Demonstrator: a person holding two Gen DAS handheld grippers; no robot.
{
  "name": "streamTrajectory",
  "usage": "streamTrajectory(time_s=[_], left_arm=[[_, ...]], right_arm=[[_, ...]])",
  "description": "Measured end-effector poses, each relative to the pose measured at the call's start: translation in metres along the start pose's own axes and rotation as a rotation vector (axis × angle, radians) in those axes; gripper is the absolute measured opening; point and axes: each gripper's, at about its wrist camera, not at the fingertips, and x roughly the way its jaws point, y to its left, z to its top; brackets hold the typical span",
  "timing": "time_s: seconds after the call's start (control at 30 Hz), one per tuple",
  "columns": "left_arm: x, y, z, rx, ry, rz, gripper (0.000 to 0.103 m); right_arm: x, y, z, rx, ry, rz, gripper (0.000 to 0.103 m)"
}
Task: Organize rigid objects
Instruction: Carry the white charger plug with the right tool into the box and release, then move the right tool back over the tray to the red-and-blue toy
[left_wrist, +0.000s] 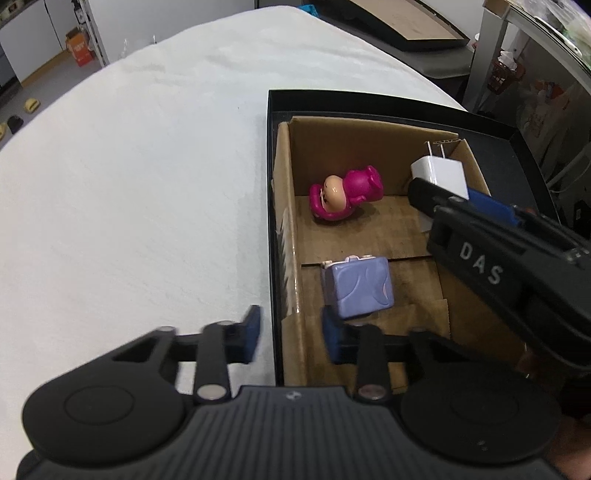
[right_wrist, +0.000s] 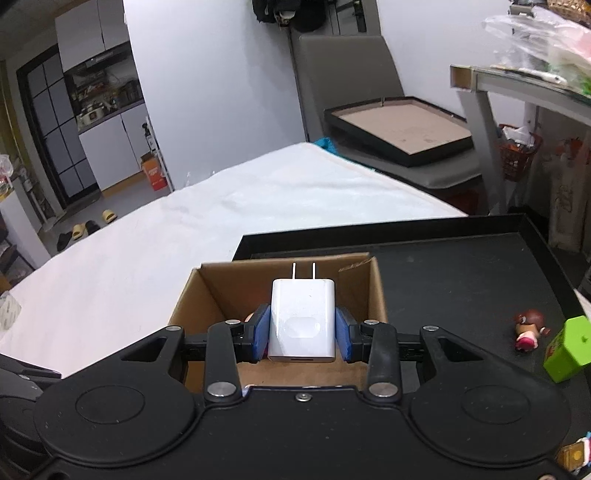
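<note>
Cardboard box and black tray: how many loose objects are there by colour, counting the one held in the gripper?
White: 1, the charger plug held by the right gripper over the cardboard box.
Pink: 1, the pink figurine in the box.
Lavender: 1, the lavender block in the box.
Green: 1, the green block on the black tray.
Brown-haired: 1, the small doll on the tray.
Total: 5

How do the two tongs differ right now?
The right tongs are shut on the white plastic wall charger, prongs pointing forward; the left tongs are open and empty. The right tongs hang over the brown cardboard box; the left tongs straddle its near-left wall. Both have blue pads.
</note>
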Motion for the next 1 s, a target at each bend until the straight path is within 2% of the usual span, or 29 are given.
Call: streamTrajectory(time_s=[0.07,0.17,0.33,0.53,0.73,0.77,0.9,1.0], left_arm=[[0.003,0.001,0.000,-0.003,0.008,-0.019,0.016],[0.006,0.001,0.000,-0.001,0.009,-0.016,0.012],[0.005,0.003,0.001,-0.004,0.006,-0.026,0.012],[0.004,0.003,0.001,-0.011,0.009,-0.012,0.012],[0.007,-0.002,0.004,0.002,0.054,0.017,0.014],[0.006,-0.003,0.004,0.006,0.054,0.022,0.016],[0.000,-0.007,0.005,0.016,0.051,0.049,0.017],[-0.005,-0.009,0.003,0.008,0.041,0.065,0.023]], right_arm=[[0.005,0.001,-0.003,-0.003,0.010,-0.006,0.036],[0.009,0.000,-0.003,-0.010,0.012,-0.017,0.036],[0.015,-0.004,-0.002,-0.016,0.011,-0.044,0.041],[0.009,-0.006,-0.003,0.002,0.018,-0.020,0.048],[-0.003,-0.008,-0.002,0.011,0.007,0.008,0.054],[-0.006,-0.008,-0.001,0.013,-0.001,0.014,0.055],[-0.022,-0.009,0.004,0.009,-0.054,0.005,0.076],[-0.029,-0.014,0.005,0.014,-0.068,0.000,0.078]])
